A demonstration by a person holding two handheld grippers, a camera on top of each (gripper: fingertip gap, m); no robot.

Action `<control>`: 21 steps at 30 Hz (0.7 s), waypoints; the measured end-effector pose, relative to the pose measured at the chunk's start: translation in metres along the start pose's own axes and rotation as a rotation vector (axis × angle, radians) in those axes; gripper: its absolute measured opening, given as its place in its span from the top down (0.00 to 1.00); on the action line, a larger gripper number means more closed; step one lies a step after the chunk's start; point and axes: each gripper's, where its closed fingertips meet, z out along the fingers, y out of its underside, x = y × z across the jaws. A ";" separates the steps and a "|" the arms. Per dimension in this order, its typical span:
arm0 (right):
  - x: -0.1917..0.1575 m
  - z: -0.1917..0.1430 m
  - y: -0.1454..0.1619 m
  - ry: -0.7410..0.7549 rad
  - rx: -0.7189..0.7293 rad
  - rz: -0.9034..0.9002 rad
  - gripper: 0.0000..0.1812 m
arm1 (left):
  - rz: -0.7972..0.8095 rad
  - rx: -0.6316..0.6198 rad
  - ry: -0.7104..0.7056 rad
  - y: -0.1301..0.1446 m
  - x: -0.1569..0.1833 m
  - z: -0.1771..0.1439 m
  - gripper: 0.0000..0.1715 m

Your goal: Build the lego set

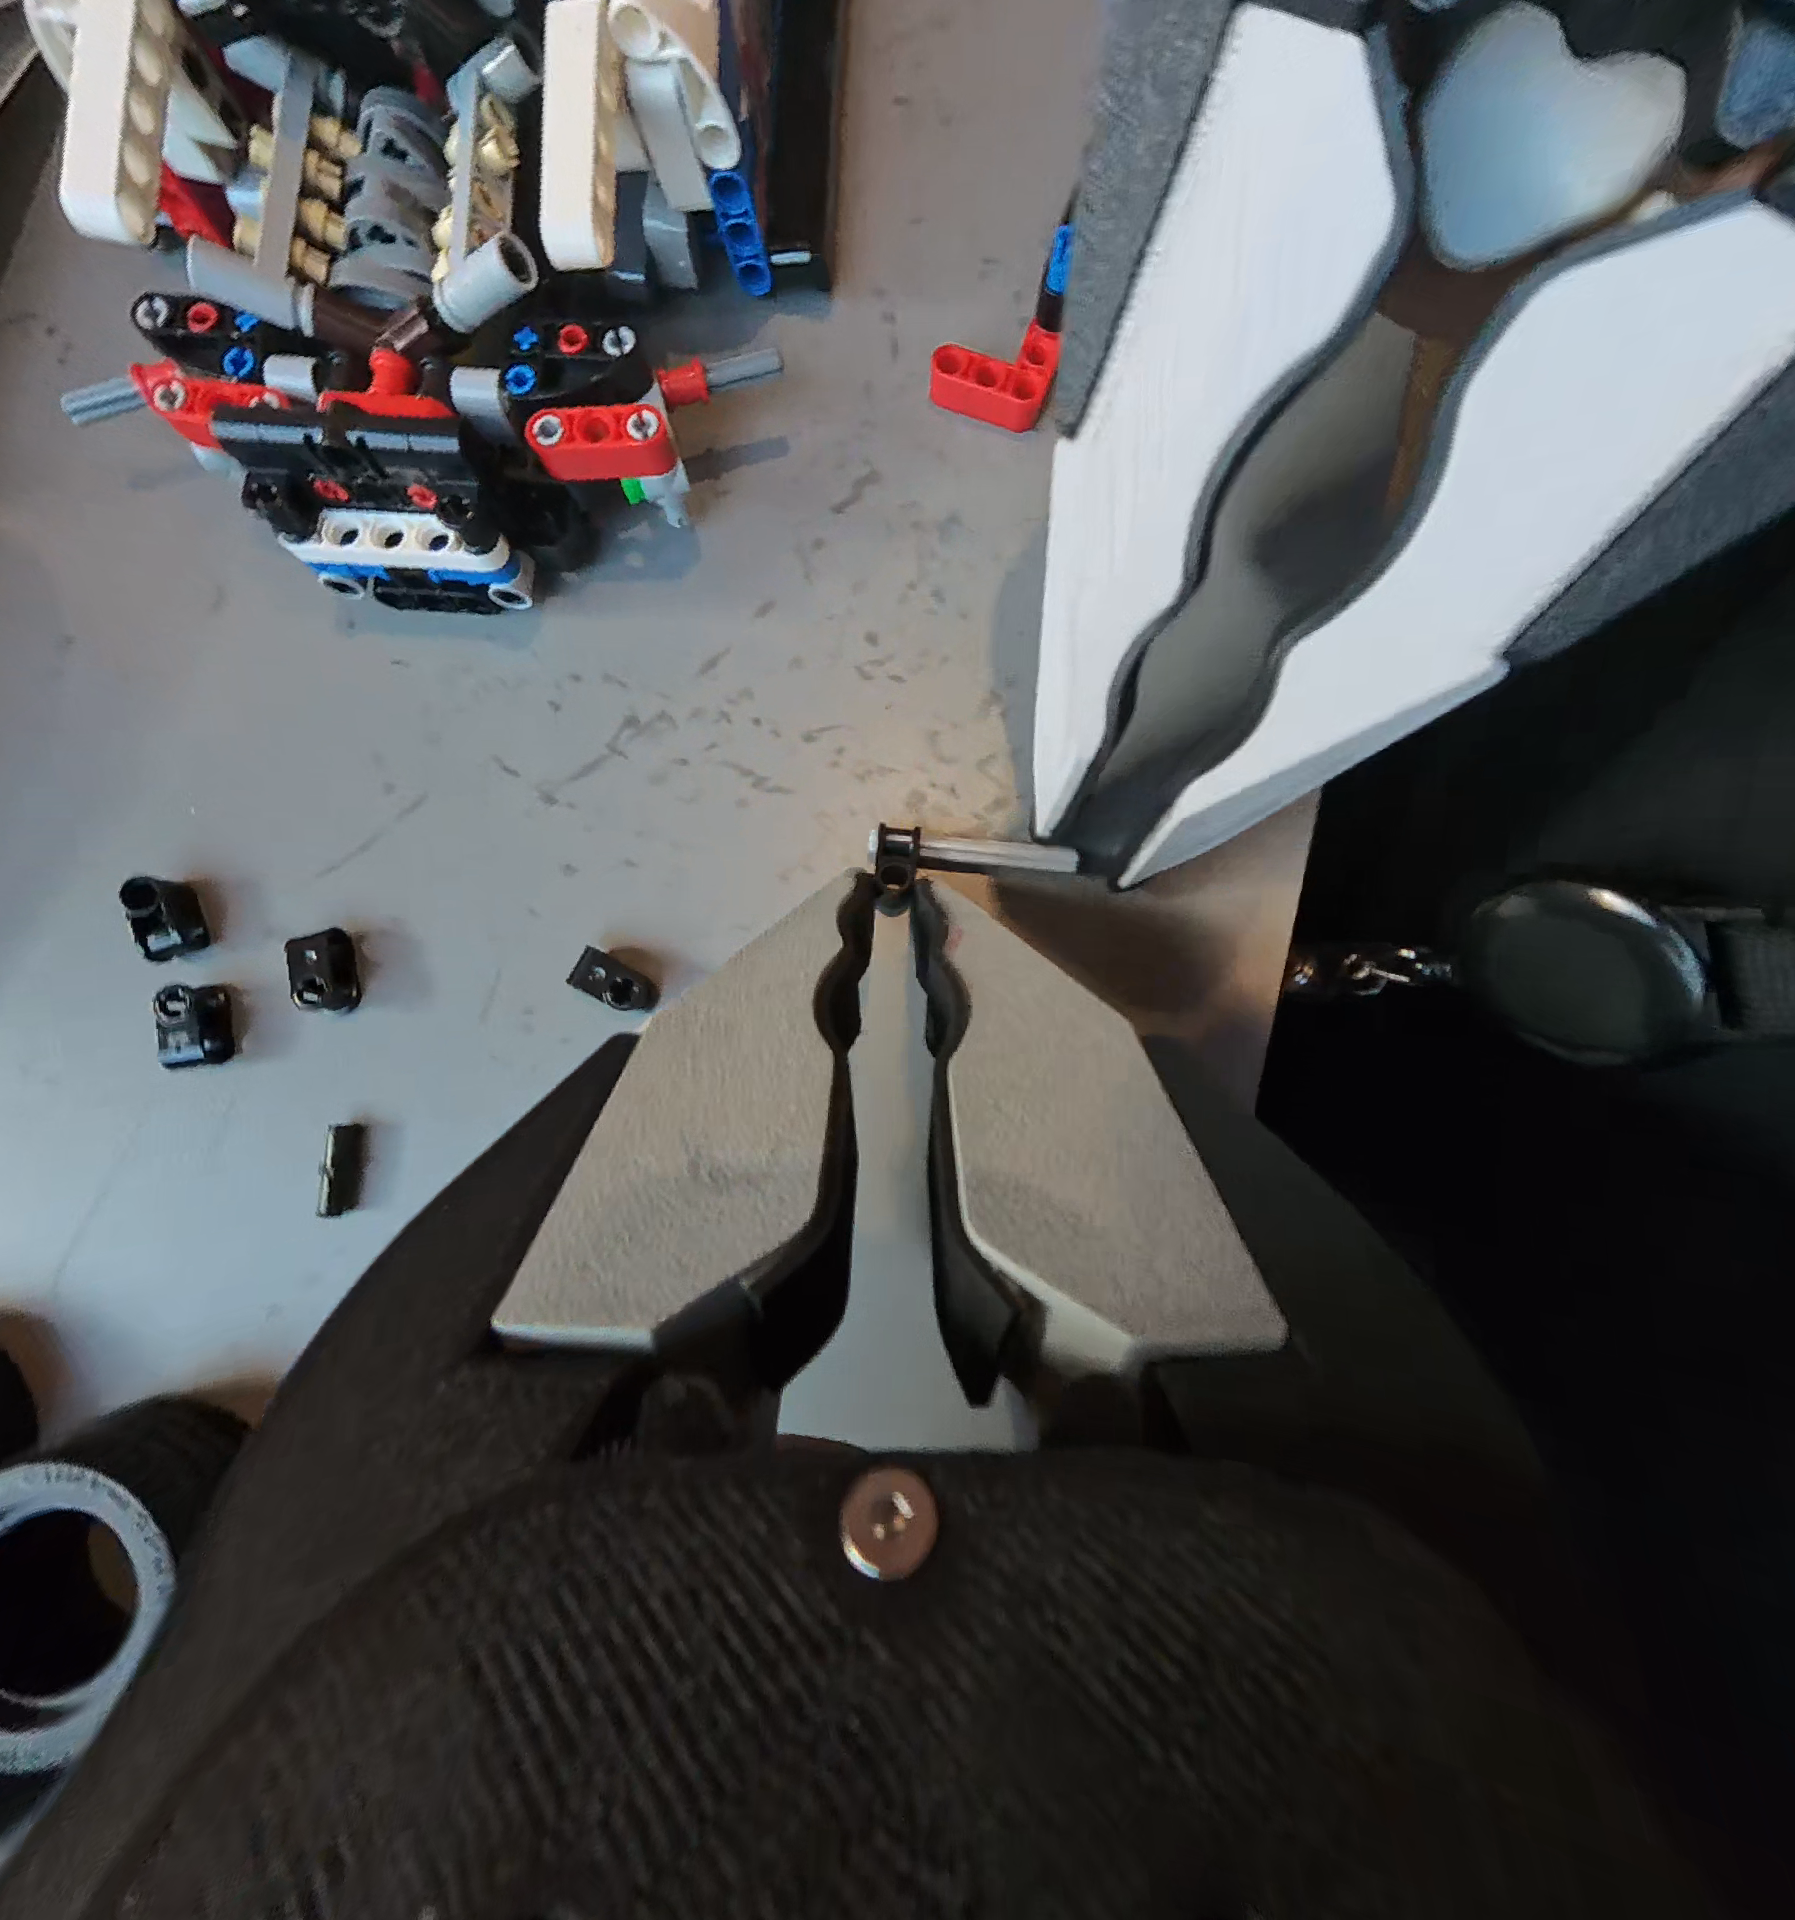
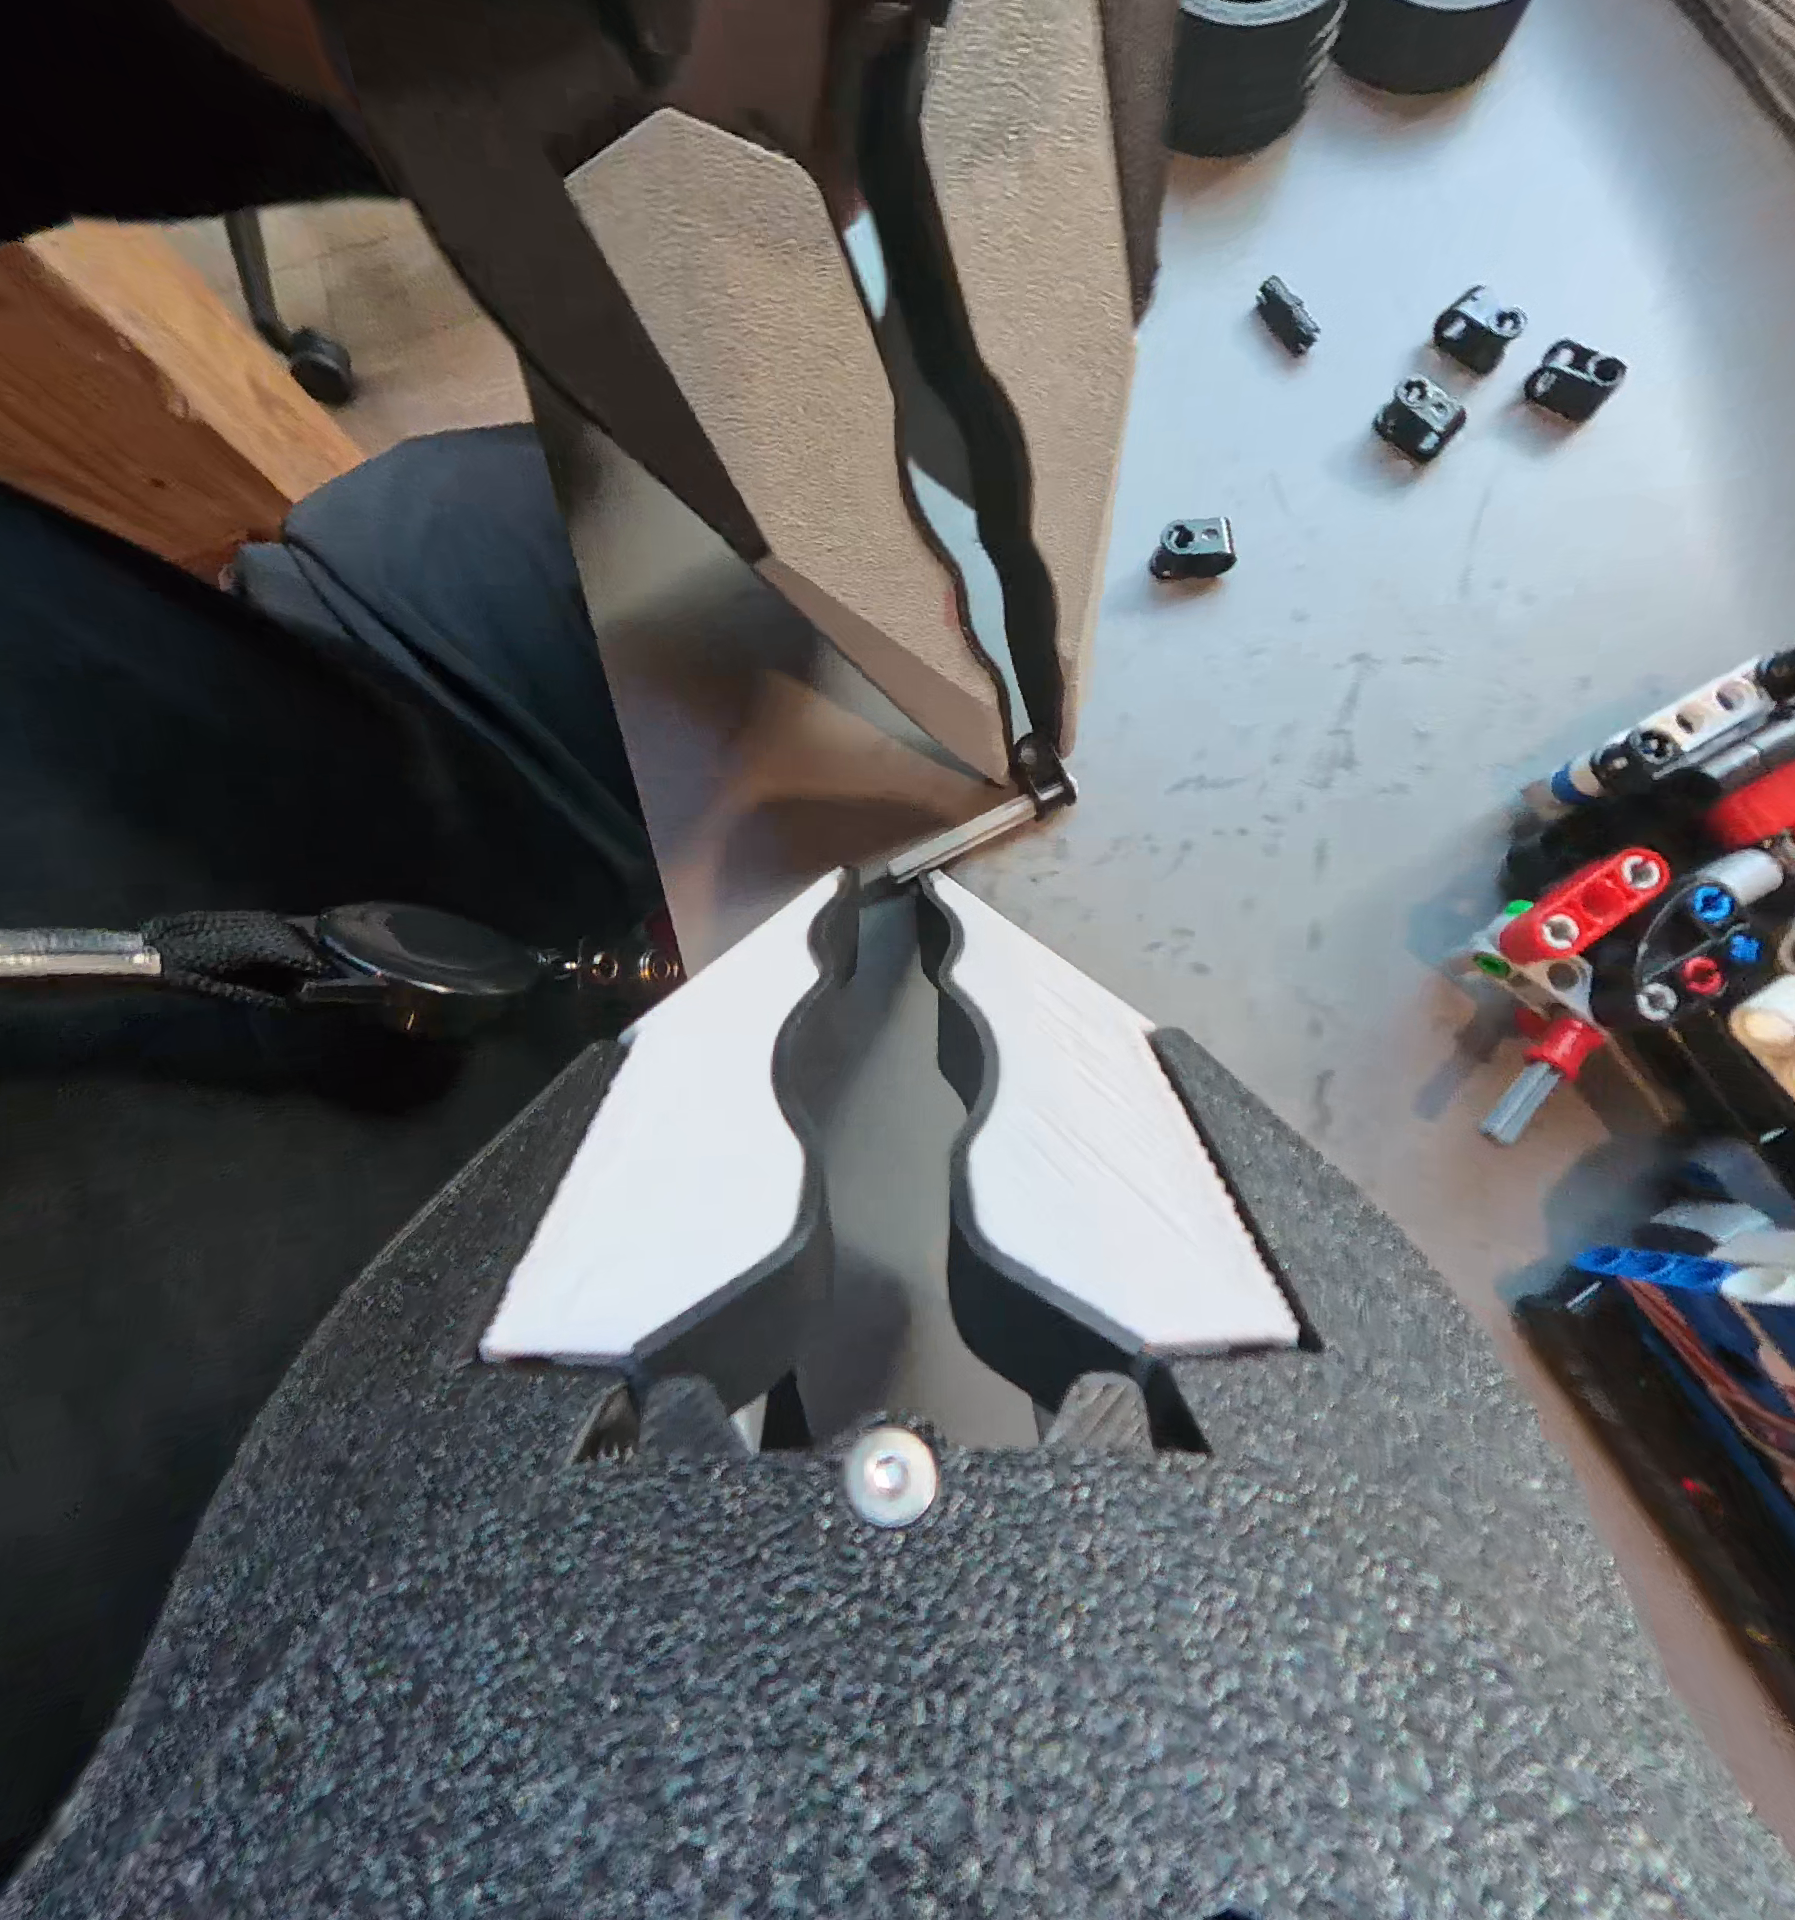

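Observation:
My left gripper [image 1: 891, 891], grey-fingered, is shut on a small black connector [image 1: 894, 850] above the table's near edge. My right gripper [image 2: 888, 878], white-fingered, is shut on a grey axle [image 2: 966, 831], whose far end sits in the black connector [image 2: 1044, 779]. The two grippers meet tip to tip; the right gripper [image 1: 1095, 868] shows in the left wrist view with the axle [image 1: 997, 858], and the left gripper [image 2: 1033, 753] shows in the right wrist view. The partly built model [image 1: 394, 416] of red, black, white and blue pieces stands on the table at the back.
Several loose black connectors [image 1: 321, 968] and a black pin [image 1: 340, 1169] lie on the grey table [image 1: 560, 748]. A red L-shaped beam [image 1: 986, 384] lies near the right gripper. Black tyres [image 1: 31, 1621] sit at the near left. A person's dark clothing and a lanyard reel [image 1: 1589, 971] hang beyond the table edge. My two grippers' fingertips are within a few centimetres of each other. The black pin [image 1: 340, 1169] is about 11 cm from my left fingertips. The right camera catches it too, in the right wrist view [image 2: 1289, 315].

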 end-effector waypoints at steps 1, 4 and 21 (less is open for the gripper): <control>0.002 -0.002 -0.001 0.006 0.000 -0.030 0.92 | 0.029 0.002 0.009 0.000 0.000 0.000 0.97; 0.008 -0.009 -0.007 0.022 0.031 -0.123 0.87 | 0.070 0.004 0.034 0.000 0.000 0.000 0.97; 0.012 0.005 -0.008 0.021 0.053 -0.298 0.84 | 0.064 0.047 0.055 -0.002 0.000 0.001 0.97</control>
